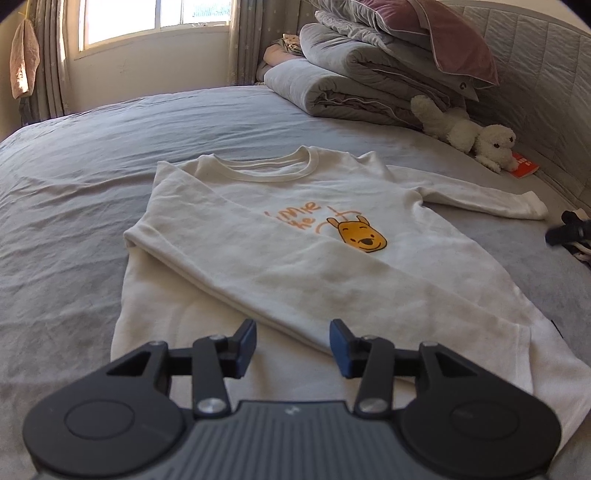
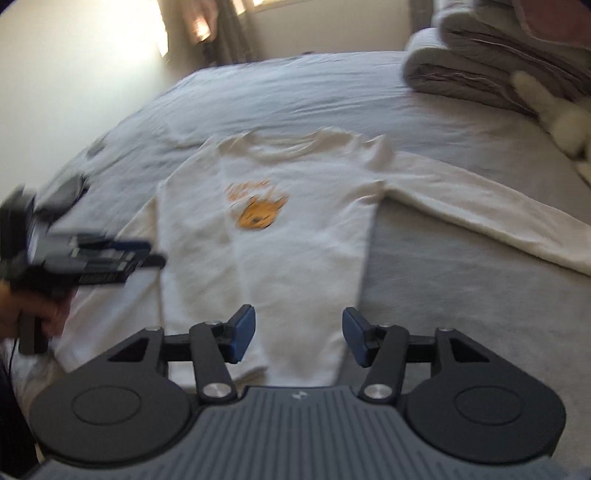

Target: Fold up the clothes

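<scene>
I see the cream long-sleeved shirt with an orange bear print (image 1: 280, 236) flat on the grey bedsheet (image 1: 74, 192), one sleeve folded across. Left gripper (image 1: 293, 345) and right gripper (image 2: 298, 336): jaws wide, empty.

The long-sleeved shirt (image 1: 295, 236) is cream-white, printed with an orange-yellow bear face (image 1: 364, 236) and orange lettering (image 1: 291, 216) (blurred in the right wrist view). The bed sheet (image 1: 74, 206) is plain pale grey-blue. The folded quilts (image 1: 354, 81) are grey, the pillow (image 1: 443, 33) on top dusty mauve-pink. The plush toy (image 1: 465, 133) is off-white. Both grippers are black and grey, with blue pads (image 1: 249, 347) on the jaws.
</scene>
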Tool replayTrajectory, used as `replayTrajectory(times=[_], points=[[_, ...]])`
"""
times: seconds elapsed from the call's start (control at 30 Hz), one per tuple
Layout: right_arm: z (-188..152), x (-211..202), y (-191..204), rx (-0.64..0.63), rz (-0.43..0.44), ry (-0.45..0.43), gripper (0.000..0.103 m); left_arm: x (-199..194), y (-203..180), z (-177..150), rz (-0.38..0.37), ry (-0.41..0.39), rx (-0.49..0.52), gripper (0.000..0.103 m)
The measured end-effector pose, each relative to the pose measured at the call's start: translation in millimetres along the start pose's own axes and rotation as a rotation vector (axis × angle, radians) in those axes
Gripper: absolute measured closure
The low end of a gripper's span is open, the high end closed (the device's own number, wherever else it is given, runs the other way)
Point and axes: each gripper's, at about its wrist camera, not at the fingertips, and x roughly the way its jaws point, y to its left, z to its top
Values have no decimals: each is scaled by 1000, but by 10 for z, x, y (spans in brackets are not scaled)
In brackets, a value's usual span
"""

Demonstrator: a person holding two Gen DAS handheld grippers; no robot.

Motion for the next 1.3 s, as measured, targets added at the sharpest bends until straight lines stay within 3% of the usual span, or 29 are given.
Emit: replayTrajectory(times=[0.07,0.17,0.2,0.43,0.6,0.77,0.9,0.97,1.0,1.13,1.3], points=[[112,-172,-468,164,-99,-86,43,-31,12,6,-4,3,-17,57],[186,-391,-1068,308,-335,-211,43,-63,10,5,-17,8,-37,56],[191,-418,-1213,345,-379,-236,43,-73,-2,1,-23,8,-36,56],[113,-365,-1921,548,-489,-324,43,-72,-92,-29,-63,15,-17,50],[197,-167,-1987,508,-584,-336,43,-13,-53,-65,-54,40,-30,50],[203,5,-2163,591,-627,-355,47,-62,59,-78,-41,33,-50,49],[254,153,-2100,545,-680,-338,43,-64,150,-91,-22,31,-60,49],[275,239,-2066,489,-681,-320,73,-78,195,-83,-20,29,-75,49],[279,260,-2055,469,-670,-313,96,-90,217,-77,-20,27,-85,49],[369,113,-1857,411,-658,-390,97,-164,269,-39,-27,5,-111,49],[700,-405,-1083,217,-480,-619,97,-256,363,13,-37,-21,-159,49]])
